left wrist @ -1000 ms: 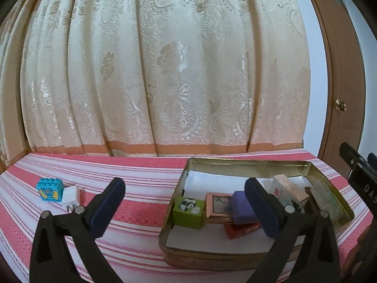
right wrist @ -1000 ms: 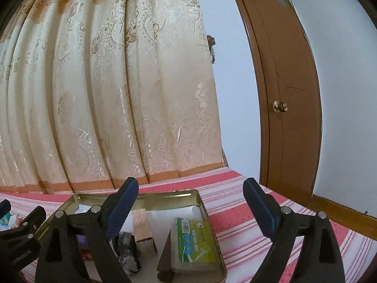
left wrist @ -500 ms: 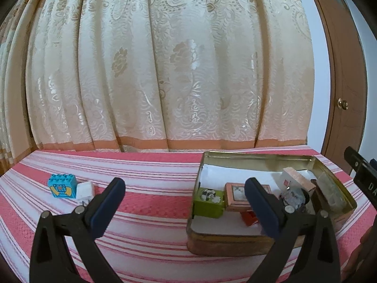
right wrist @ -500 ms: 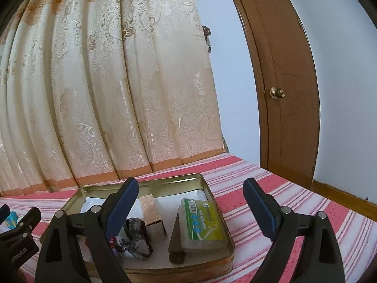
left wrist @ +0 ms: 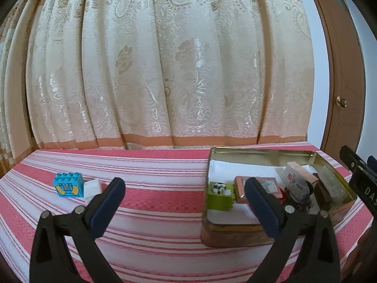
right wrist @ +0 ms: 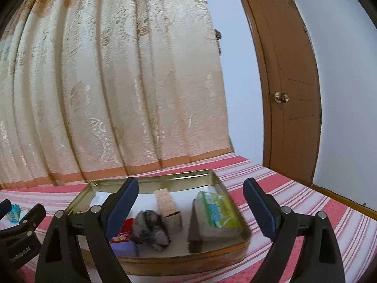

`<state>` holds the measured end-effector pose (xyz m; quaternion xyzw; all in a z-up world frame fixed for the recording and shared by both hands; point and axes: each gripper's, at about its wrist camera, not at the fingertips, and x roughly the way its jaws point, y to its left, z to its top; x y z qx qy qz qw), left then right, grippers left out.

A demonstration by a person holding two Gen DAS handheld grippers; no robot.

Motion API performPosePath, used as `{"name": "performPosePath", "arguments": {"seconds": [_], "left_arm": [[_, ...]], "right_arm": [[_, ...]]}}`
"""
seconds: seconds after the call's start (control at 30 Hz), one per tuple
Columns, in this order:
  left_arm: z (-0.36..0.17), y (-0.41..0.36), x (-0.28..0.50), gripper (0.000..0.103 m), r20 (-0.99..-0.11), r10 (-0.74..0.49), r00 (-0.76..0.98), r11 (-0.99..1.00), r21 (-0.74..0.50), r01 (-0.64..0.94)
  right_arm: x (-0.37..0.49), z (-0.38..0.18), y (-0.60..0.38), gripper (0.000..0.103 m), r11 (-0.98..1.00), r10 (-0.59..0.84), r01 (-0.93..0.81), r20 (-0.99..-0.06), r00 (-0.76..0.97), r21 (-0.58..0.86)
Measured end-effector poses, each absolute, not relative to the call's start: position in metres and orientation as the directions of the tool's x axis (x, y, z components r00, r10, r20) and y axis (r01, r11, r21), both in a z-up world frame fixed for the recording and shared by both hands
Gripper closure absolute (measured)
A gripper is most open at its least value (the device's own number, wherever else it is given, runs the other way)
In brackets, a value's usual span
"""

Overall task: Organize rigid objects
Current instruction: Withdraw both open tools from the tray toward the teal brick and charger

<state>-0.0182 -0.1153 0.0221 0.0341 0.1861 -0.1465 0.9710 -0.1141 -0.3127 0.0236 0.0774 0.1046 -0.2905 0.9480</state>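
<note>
Striped bench (left wrist: 153,202) holds 2 loose pieces: we should swing the left gripper (left wrist: 183,195), jaws open and empty, squarely over the blue block (left wrist: 68,185), clearing the tin (left wrist: 259,233); right gripper (right wrist: 190,200) hangs open.

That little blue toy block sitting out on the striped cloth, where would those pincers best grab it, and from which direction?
Probably across the two flat side walls of the blue block, coming down from above with the open left gripper. The block sits upright, studs on top, so its sides are flat and parallel. A white piece rests against its right side, so closing front to back may be the cleaner choice.
</note>
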Motion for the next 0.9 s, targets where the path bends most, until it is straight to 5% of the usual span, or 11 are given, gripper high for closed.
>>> {"name": "performPosePath", "arguments": {"seconds": [0.9], "left_arm": [[0.02,-0.009,0.029,0.001,-0.383,-0.134,0.914,0.986,0.039,0.161]], "right_arm": [[-0.047,0.022,-0.193,0.011,0.909,-0.366,0.401,-0.25,0.897,0.11]]}}
